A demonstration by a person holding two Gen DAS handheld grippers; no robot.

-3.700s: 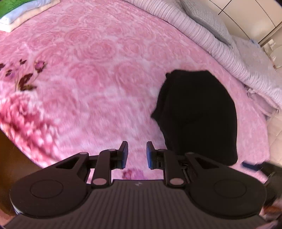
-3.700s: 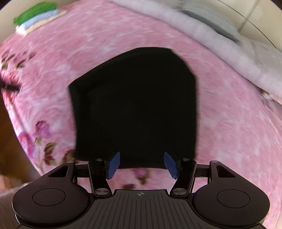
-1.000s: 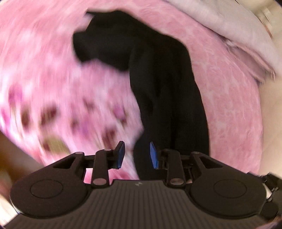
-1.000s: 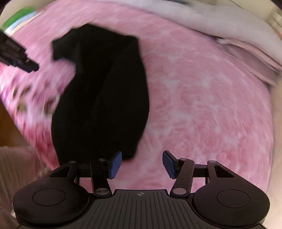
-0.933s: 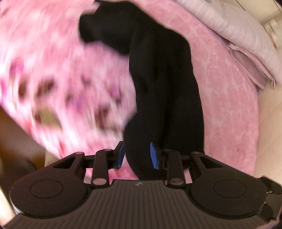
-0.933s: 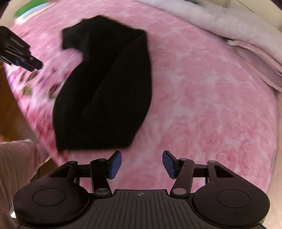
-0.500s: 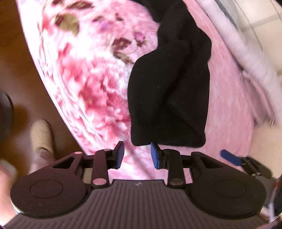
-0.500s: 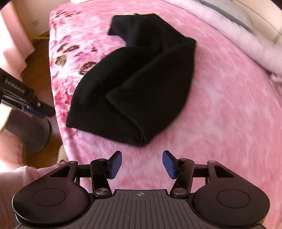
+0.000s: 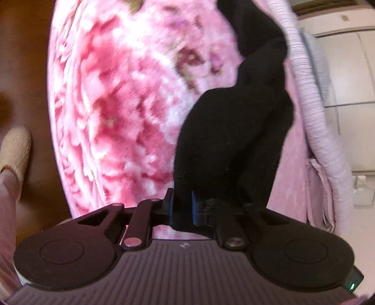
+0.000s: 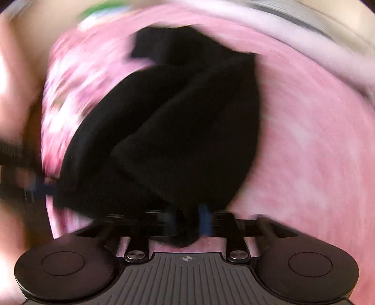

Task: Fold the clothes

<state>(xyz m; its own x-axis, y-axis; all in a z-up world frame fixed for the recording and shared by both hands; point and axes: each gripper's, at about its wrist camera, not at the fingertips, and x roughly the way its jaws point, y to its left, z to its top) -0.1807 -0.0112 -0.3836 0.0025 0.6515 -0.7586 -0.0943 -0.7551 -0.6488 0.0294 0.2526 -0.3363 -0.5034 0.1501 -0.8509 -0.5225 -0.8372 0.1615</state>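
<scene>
A black knitted garment lies bunched in long folds on a pink floral blanket, near the bed's edge. My left gripper is at the garment's near left corner, its jaws closing, and the blue pads press on a fold of black cloth. In the blurred right wrist view the same garment fills the middle. My right gripper is at its near edge, its jaws closing with black cloth pinched between the pads. The left gripper shows as a dark smear at that view's left.
The blanket's edge drops to a brown wooden floor, where a beige slipper stands. Striped lilac bedding lies along the far side, with white cupboards behind. A blurred green folded pile sits at the far corner.
Both grippers have come down to the garment's near edge and closed on it; half a second ago both stood open just short of the cloth. The left view has rolled.
</scene>
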